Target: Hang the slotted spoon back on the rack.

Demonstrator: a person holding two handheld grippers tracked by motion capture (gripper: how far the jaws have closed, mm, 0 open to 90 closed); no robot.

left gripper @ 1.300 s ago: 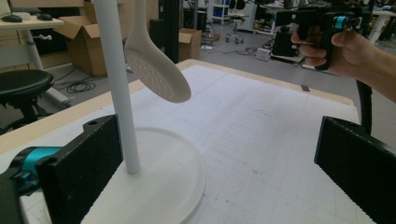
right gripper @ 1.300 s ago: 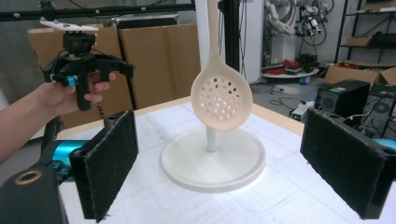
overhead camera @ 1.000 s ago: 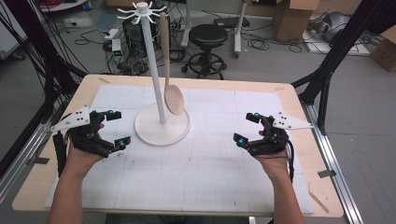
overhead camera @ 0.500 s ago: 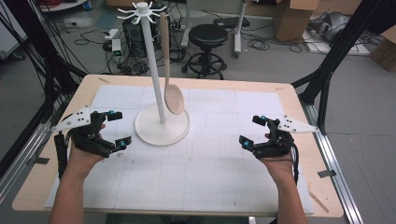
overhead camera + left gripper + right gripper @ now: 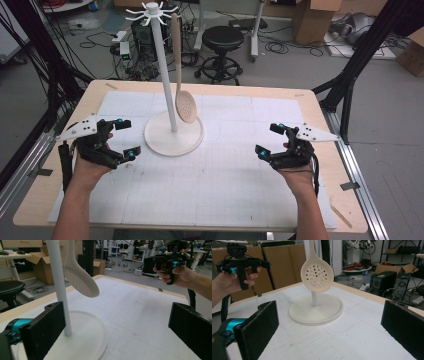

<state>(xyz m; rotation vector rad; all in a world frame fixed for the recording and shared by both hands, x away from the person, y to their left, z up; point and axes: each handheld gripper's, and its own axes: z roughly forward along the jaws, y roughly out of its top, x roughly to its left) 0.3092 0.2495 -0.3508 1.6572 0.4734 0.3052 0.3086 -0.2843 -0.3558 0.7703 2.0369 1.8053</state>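
- The left claw (image 5: 121, 136) is hovering low over the bench (image 5: 240, 210) at about 9 o'clock from the stand's base, its jaws spread wide and holding nothing.
- The right claw (image 5: 270, 138) is mirroring it out at 3 o'clock, also gaping and empty, and it is sitting clearly farther from the stand than the left one.
- The slotted spoon (image 5: 185, 106) is hanging from a hook at the crown of the white stand (image 5: 173, 135), so its long axis is running nearly straight up and down, handle at 12 o'clock and perforated bowl at 6 o'clock.
- The bowl is dangling just beside the pole, over the round base without touching it, on the side facing the right claw.
- In the left gripper view the pole (image 5: 58, 287) is standing between that claw and the spoon bowl (image 5: 81, 282), so a straight reach from the left is looking partly blocked.
- In the right gripper view the bowl (image 5: 317, 273) is facing the jaws squarely, at roughly 12 o'clock and above their level, with open bench in between.
- My judgement: although the left claw is nearer, the right one is having the cleaner line; whichever goes will be needing to rise to the handle and lift upward to clear the hook.
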